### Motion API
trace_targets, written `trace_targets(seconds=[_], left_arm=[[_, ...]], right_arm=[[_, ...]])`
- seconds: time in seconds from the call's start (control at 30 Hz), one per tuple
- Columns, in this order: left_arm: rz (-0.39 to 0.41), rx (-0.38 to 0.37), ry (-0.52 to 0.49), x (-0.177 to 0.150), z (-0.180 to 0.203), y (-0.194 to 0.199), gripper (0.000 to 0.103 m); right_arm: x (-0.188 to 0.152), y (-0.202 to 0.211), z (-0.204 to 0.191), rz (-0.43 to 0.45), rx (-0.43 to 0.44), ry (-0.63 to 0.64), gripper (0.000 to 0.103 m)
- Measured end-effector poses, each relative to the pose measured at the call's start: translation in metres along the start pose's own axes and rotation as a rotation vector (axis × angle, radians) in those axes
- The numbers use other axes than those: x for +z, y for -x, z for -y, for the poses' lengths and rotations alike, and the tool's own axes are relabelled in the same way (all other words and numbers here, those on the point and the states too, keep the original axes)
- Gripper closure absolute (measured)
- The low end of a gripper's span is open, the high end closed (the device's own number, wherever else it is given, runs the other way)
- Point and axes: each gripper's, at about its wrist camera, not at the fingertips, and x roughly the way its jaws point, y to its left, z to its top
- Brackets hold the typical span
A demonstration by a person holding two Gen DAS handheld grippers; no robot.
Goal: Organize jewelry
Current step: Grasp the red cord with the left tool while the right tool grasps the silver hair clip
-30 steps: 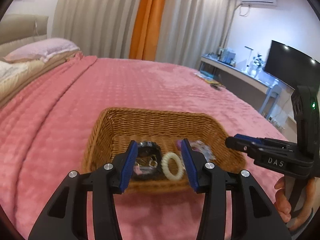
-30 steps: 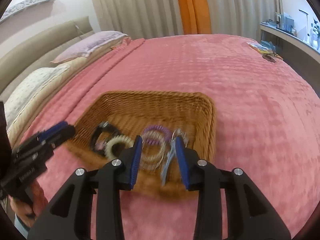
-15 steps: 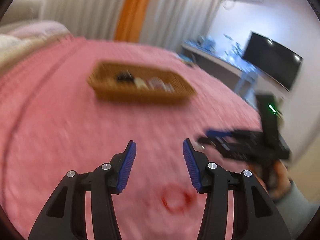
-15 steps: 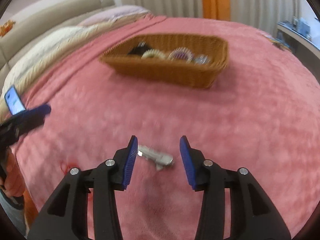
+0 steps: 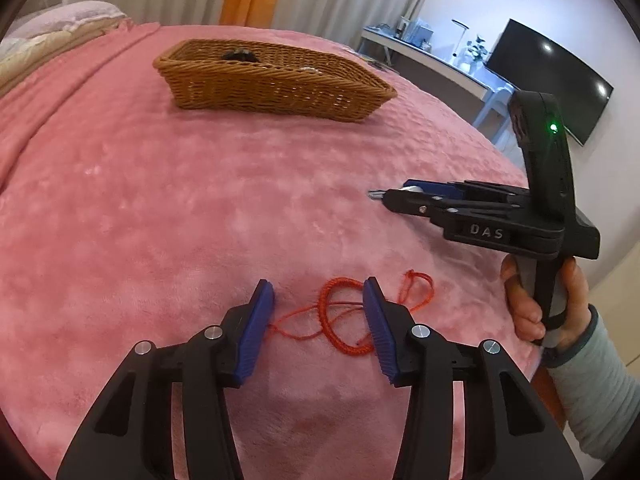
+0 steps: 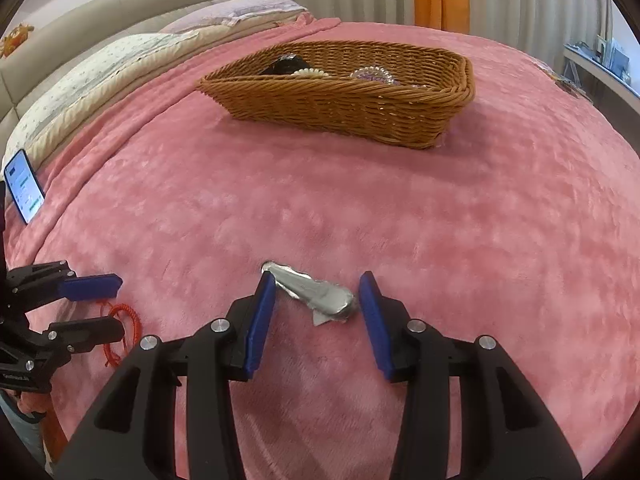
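A red cord bracelet [image 5: 340,320] lies on the pink bedspread, and my open left gripper [image 5: 318,312] straddles it without touching. It also shows in the right wrist view [image 6: 124,320]. A silver hair clip [image 6: 316,294] lies on the blanket between the jaws of my open right gripper [image 6: 318,308]. The right gripper shows from the side in the left wrist view [image 5: 394,196], with the clip's tip at its fingertips. A wicker basket [image 6: 352,100] stands farther back and holds a black item, a cream bracelet and purple beads. The basket also shows in the left wrist view [image 5: 272,84].
The bed has a pink blanket [image 6: 440,208] with pillows [image 6: 248,12] at the far left. A lit phone [image 6: 24,186] rests at the left edge. A desk [image 5: 432,60] and TV [image 5: 552,76] stand to the right of the bed.
Both grippers pulled back from the basket to the near part of the bed and dropped low. The left one now straddles the red cord, the right one the silver clip.
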Motion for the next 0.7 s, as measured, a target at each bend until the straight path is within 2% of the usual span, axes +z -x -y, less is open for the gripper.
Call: trace_targets(seconds=[0.13,0.2,0.3,0.4,0.47,0.57,0.63,0.7], left_arm=[[-0.014,0.000,0.002,0.001,-0.001,0.000,0.075],[-0.023,0.001,0.004,0.000,0.000,0.000,0.089],[-0.025,0.008,0.027,-0.003,-0.001,-0.001,0.098],[0.001,0.009,0.079,-0.007,-0.006,0.008,0.099],[0.031,0.039,0.103,-0.009,-0.010,0.017,0.099],[0.069,0.112,0.091,-0.012,-0.010,0.028,0.099],[0.056,0.093,0.087,-0.014,-0.010,0.028,0.098],[0.050,0.103,0.063,-0.017,-0.007,0.027,0.093]], right_arm=[[-0.006,0.010,-0.014,0.006,-0.013,0.040,0.065],[-0.010,0.015,-0.020,0.003,-0.012,0.056,0.067],[-0.017,0.020,-0.029,-0.024,-0.021,0.058,0.071],[-0.025,0.025,-0.040,-0.040,0.018,0.070,0.072],[-0.027,0.028,-0.043,-0.040,-0.003,0.064,0.072],[-0.027,0.028,-0.037,-0.032,-0.011,0.009,0.072],[-0.026,0.027,-0.033,-0.033,-0.002,-0.041,0.072],[-0.026,0.023,-0.032,-0.046,0.028,-0.080,0.072]])
